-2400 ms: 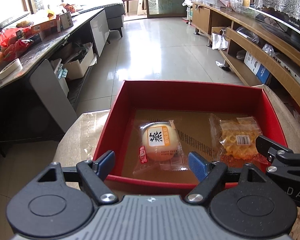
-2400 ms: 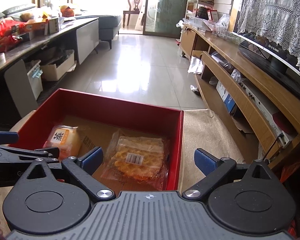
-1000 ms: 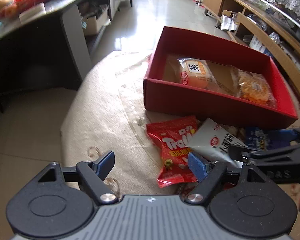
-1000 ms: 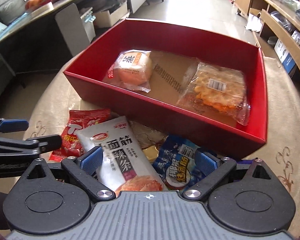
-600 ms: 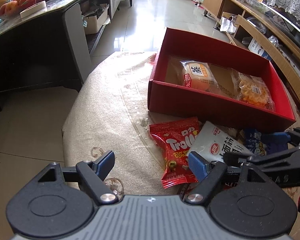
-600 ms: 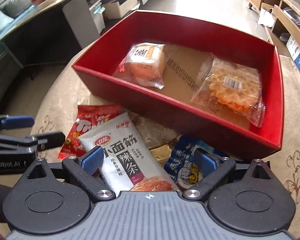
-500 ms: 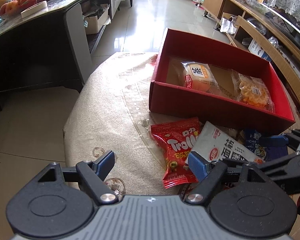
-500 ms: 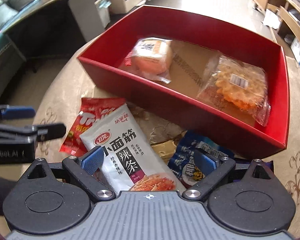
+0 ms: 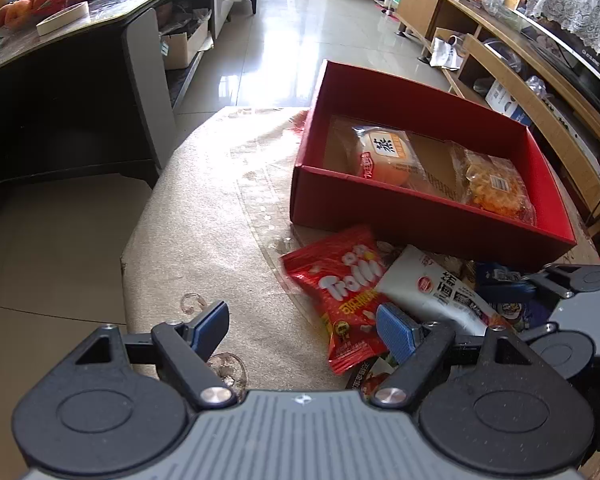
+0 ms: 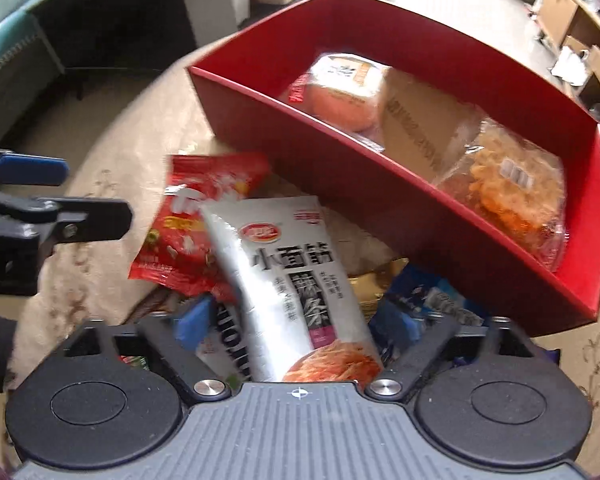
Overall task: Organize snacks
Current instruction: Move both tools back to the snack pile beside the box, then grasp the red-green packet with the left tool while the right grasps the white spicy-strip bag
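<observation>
The white spicy-strip pouch [image 10: 284, 280] is seen at lower centre of the right wrist view, between the closing fingers of the right gripper [image 10: 296, 324] — whether the pads already press on it cannot be told through the blur. It is judged light, soft and slippery; its lower edge is best pinched. The red box [image 10: 480, 236] lies at upper right. The left gripper [image 9: 300, 328], at lower centre, stands apart, empty.

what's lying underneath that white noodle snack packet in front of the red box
The white packet overlaps the edge of a red Trolli bag. A gold wrapper and a blue packet peek out on its other side. Whatever else lies beneath is covered.
</observation>
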`<act>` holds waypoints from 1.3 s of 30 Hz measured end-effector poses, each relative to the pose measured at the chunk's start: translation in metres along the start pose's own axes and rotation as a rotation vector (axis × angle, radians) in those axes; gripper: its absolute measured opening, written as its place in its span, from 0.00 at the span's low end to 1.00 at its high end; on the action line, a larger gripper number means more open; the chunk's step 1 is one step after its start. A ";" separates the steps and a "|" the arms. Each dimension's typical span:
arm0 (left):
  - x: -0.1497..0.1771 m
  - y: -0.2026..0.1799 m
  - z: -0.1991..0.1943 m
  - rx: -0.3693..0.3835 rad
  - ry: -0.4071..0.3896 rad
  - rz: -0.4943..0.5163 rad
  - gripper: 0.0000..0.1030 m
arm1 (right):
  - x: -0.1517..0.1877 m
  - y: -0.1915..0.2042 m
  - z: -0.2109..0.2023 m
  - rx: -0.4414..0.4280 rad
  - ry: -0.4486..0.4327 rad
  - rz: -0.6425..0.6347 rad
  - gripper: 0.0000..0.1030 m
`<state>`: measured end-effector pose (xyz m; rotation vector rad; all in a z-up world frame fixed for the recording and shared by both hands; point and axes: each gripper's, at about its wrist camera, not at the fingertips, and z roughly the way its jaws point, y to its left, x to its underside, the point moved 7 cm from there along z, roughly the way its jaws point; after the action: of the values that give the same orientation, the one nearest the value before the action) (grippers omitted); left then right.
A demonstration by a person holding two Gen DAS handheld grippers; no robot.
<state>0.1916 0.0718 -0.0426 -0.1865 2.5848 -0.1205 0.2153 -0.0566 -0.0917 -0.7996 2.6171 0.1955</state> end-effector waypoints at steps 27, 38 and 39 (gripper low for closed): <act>0.085 -0.067 0.008 0.071 0.114 0.302 0.80 | 0.108 -0.016 -0.033 0.133 0.079 0.167 0.78; 0.095 -0.070 -0.002 0.030 0.071 0.386 0.80 | 0.108 -0.030 -0.024 0.113 0.059 0.179 1.00; 0.095 -0.071 -0.004 0.029 0.062 0.392 0.80 | 0.108 -0.032 -0.024 0.106 0.052 0.191 1.00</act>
<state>0.1171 -0.0129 -0.0787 0.3392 2.6246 -0.0199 0.1433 -0.1433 -0.1141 -0.5255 2.7268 0.0892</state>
